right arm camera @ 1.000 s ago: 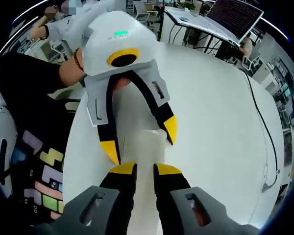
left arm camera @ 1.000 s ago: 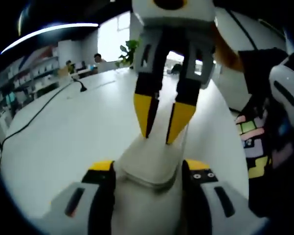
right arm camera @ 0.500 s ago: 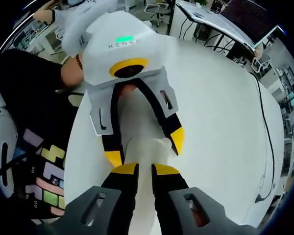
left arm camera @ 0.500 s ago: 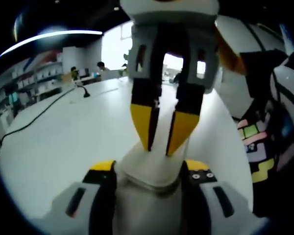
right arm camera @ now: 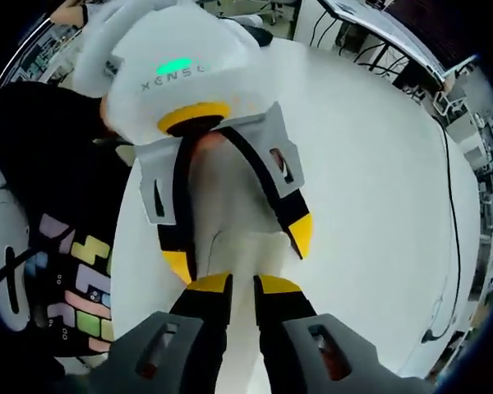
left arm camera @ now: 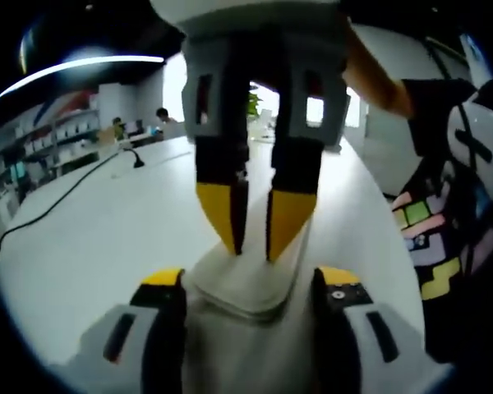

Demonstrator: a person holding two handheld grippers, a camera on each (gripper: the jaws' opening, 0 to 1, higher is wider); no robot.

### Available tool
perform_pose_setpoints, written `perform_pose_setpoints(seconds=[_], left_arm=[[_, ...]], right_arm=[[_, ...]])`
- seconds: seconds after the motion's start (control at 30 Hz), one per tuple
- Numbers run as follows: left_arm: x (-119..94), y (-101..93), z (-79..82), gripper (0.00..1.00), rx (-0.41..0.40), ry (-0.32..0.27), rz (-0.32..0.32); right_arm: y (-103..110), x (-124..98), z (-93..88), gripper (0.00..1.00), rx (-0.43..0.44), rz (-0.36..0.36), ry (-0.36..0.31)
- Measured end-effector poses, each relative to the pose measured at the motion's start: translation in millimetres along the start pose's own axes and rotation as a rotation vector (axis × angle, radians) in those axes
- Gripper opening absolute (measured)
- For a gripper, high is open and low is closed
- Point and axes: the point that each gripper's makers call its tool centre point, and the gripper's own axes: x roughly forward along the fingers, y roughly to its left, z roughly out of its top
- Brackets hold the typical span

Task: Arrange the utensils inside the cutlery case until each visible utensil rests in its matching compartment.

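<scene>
1. Your left gripper has its jaws spread wide around one end of the white case, one jaw on each long side. They appear to touch the sides, but whether they press cannot be told. I judge this a steadying hold.
2. Your right gripper comes in from the opposite end. Its jaws stand nearly together, with the case's thin end wall or lid edge between them. In the left gripper view its yellow tips sit on the far end of the case with only a narrow gap. Pinched on that edge, by my reading.
3. The case is between the two grippers, above the white table, toward the edge nearest you. Whether it rests on the table or is raised cannot be told.
4. No utensil or compartment can be made out; the case shows only a plain white top. Sorting looks not yet begun.
5. A black cable runs along the far left of the table, well apart from the work.
</scene>
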Motion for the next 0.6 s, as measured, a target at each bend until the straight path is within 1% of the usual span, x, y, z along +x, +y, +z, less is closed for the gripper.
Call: perform_pose_setpoints(seconds=[0.07,0.13,0.2,0.27,0.33,0.43,0.57,0.6], left_arm=[[-0.7,2.3,-0.3,0.63,-0.003,-0.001,0.003],[-2.8,3.8,-1.1,0.63,-0.012,-0.005,0.001],[-4.2,5.3,-1.1,0.61,-0.024,-0.010,-0.001],[-4.5,7.9,0.1,0.60,-0.053,-0.021,-0.003],[-3.4,10.3,1.2,0.59,-0.071,-0.030,-0.005],[-1.7,10.3,1.3,0.58,-0.066,-0.032,-0.002],[-0.3,12.1,0.9,0.56,-0.056,-0.022,0.012],[-0.3,12.8,0.8,0.55,-0.056,-0.021,0.013]], right_arm=[[-1.6,0.1,-1.0,0.10,0.011,0.032,-0.014],[-0.9,0.5,-1.6,0.09,0.026,0.040,-0.047],[-3.7,1.5,-1.3,0.06,0.022,0.024,-0.070],[-1.5,1.9,0.1,0.05,0.018,0.016,-0.071],[-3.5,1.3,1.8,0.05,0.016,0.002,-0.056],[-8.0,-0.1,3.5,0.05,0.006,-0.003,-0.032],[-11.7,-1.7,5.1,0.05,-0.003,-0.014,0.028],[-11.8,-2.2,5.3,0.05,-0.020,-0.020,0.038]])
